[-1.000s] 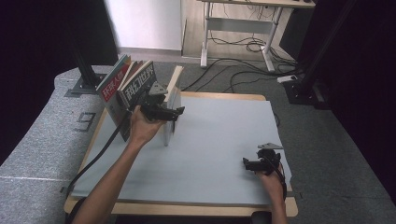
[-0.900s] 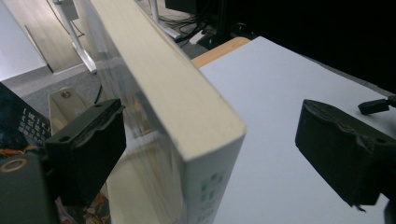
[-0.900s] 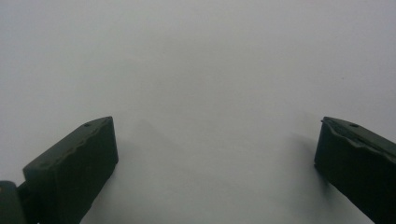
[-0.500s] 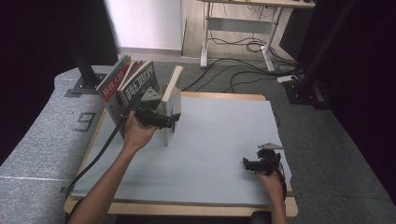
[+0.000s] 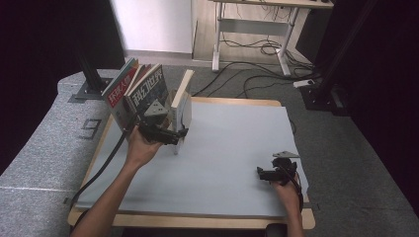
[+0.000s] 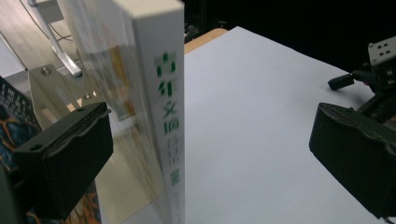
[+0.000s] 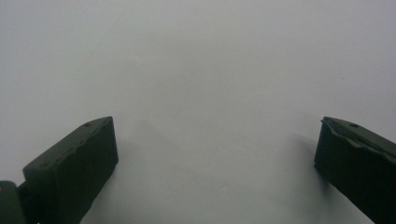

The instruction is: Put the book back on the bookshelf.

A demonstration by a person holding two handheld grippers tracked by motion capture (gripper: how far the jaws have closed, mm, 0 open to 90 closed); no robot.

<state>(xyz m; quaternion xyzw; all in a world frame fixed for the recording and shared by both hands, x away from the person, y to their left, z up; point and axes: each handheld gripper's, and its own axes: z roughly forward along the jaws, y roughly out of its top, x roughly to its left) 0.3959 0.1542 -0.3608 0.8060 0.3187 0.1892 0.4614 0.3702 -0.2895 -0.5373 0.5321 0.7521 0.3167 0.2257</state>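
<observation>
Toward the upper left of the high view, the white book [image 5: 181, 94] stands on its edge on the grey mat [image 5: 232, 148], leaning toward a clear bookend [image 6: 56, 88], with two more books [image 5: 141, 91] tilted behind it. The left gripper [image 5: 170, 136] sits around the white book's lower part; in the left gripper view its jaws have just been opening and now stand wide, the spine between them but clear of both pads, so the book is let go. Standing this book up looks done; what seems left is drawing the hand away without knocking it. At the lower right of the high view the right gripper [image 5: 267, 174] rests spread and empty on the mat.
</observation>
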